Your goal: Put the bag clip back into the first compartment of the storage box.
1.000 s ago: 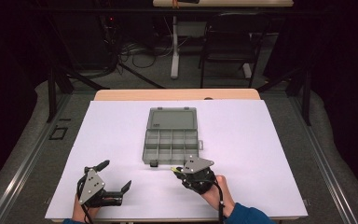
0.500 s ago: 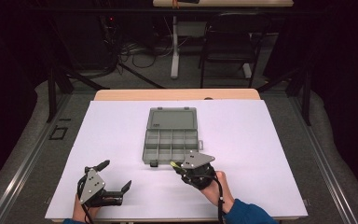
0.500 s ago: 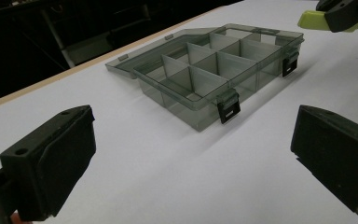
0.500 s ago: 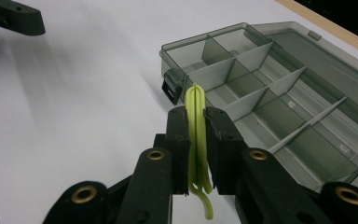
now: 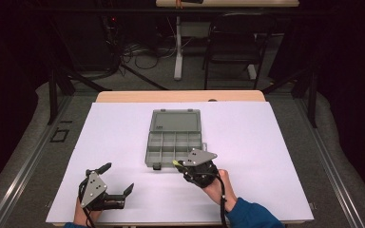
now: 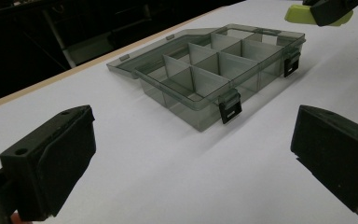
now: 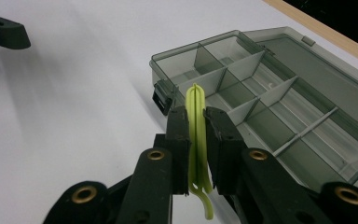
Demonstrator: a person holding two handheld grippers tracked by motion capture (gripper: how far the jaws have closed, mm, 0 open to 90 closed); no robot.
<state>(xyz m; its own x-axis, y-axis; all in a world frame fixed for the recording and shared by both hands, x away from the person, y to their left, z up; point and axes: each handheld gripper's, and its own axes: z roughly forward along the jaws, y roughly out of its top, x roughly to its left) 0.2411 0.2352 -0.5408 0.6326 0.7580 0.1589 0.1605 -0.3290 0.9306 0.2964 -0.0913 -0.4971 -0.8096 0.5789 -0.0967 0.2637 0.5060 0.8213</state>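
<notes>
Right tool (image 7: 196, 135) clamped on lime-green clip (image 7: 196, 121), shifted slightly toward organizer box (image 5: 175, 142) since 1 second ago, now at its near edge; placement appears imminent. Left tool (image 5: 116, 180) apart, idle on table (image 5: 275, 142).

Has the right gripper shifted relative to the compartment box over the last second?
Yes, slightly. The right gripper, shut on a yellow-green clip, has edged toward the front edge of the compartment box, which has not moved.

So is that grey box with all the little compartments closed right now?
No, the compartment box lies open, its lid folded flat on the table behind it, and the dividers inside are bare.
</notes>
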